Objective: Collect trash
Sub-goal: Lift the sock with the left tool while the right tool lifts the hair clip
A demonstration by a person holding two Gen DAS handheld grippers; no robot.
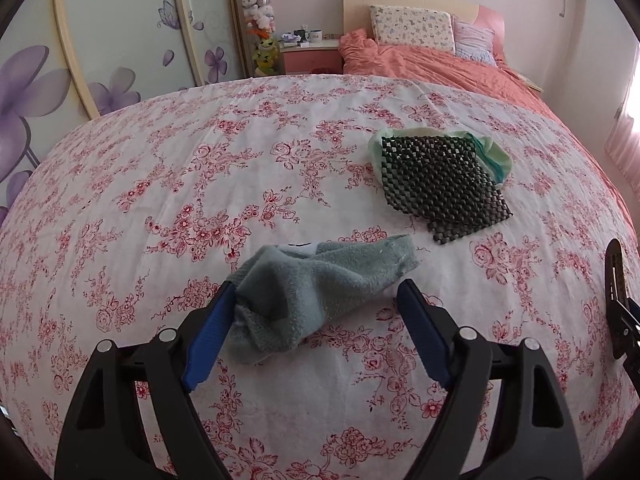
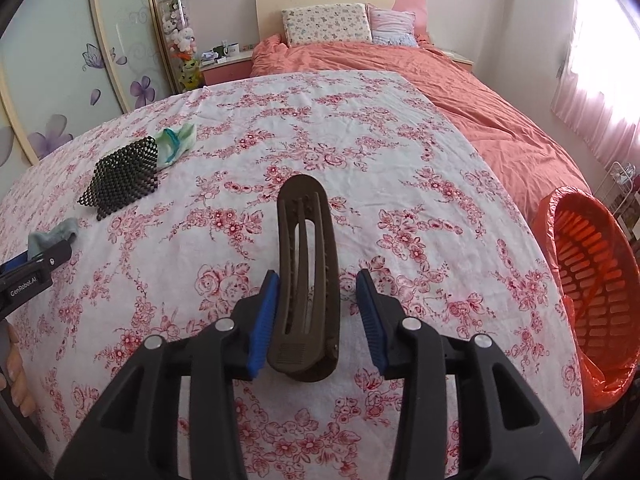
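Bright daylight from the pink-curtained window [image 2: 592, 92], right edge of both frames, blown out w/ glare. Soft shadows, sharp focus. Strong fisheye bowing; dark vignette in the corners.

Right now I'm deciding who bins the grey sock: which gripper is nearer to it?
Left. The left gripper sits open around the grey sock, one finger touching it. The right gripper is off to the sock's right, straddling a brown hair clip.

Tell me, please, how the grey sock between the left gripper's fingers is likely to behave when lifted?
The grey sock looks soft and crumpled, so it will probably droop rather than hold shape. Its fuzzy knit should grip the left gripper well, and it seems light.
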